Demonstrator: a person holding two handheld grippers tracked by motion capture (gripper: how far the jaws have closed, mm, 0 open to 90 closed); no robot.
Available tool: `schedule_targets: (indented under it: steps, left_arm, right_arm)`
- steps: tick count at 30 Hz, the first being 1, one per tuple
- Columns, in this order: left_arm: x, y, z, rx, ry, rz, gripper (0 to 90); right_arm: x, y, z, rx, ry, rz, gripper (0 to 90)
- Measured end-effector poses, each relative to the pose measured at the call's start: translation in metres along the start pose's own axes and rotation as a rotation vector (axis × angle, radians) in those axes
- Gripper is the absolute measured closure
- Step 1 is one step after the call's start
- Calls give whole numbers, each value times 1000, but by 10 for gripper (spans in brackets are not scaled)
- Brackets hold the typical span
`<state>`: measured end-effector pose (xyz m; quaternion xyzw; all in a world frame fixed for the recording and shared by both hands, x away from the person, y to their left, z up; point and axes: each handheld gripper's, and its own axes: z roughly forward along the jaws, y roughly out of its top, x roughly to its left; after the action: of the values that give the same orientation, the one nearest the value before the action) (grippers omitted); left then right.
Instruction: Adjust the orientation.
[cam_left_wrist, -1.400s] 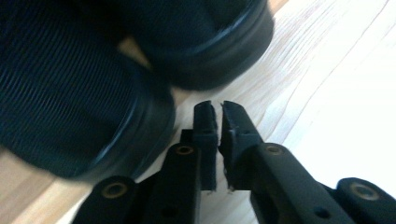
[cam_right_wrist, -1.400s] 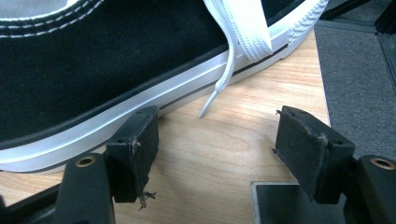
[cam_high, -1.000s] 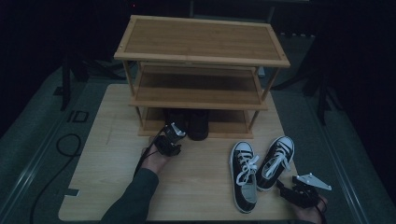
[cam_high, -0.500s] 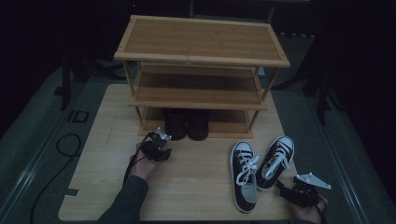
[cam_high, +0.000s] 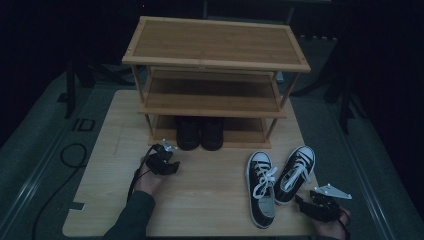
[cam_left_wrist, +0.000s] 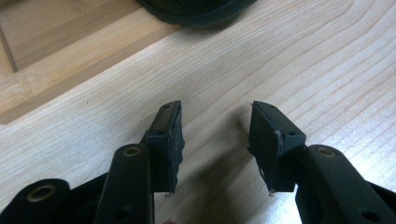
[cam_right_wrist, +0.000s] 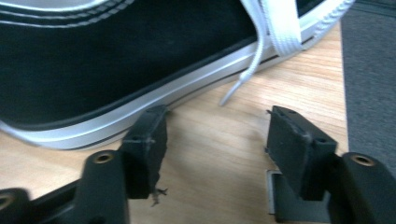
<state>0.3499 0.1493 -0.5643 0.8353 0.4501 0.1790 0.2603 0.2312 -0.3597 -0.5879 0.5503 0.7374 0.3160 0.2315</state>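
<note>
A pair of black shoes stands on the bottom shelf of a wooden shoe rack. My left gripper hovers over bare table wood just left of and in front of them. In the left gripper view its jaws are open with nothing between them and have just been opening; a black shoe toe shows ahead. Two black-and-white sneakers lie at the front right. My right gripper sits beside them, open and just closing a little, empty, one fingertip next to the sneaker's white sole.
The rack's middle shelf and top shelf are bare. A loose white lace hangs from the sneaker toward the right gripper. The table's right edge meets grey floor. A cable lies on the floor at the left.
My left gripper has drawn back from the black shoes at the rack, to the left and toward the person. The right hand has stayed beside the sneakers.
</note>
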Motion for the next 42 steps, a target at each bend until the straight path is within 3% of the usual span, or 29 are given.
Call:
schedule_targets:
  steps: [3,6,15,23,29,36,42]
  left_arm:
    - [6,-4,0,-10,-23,-19,518]
    - [7,-5,-1,-18,-27,-11,506]
    - [7,-8,-1,-34,-34,-11,498]
    - [8,-9,-1,-42,-39,-4,494]
    - [7,-12,0,-59,-43,3,468]
    - [7,-13,0,-66,-44,1,466]
    - [7,-13,0,-71,-44,-1,465]
  right_arm:
    - [-1,2,-6,9,42,-15,464]
    - [0,3,-10,41,97,-65,502]
    - [9,8,-25,66,165,-154,544]
    - [11,26,-50,38,189,-209,545]
    - [15,41,-65,-13,242,-229,562]
    - [25,57,-69,-43,272,-240,564]
    - [42,72,-61,-32,307,-292,570]
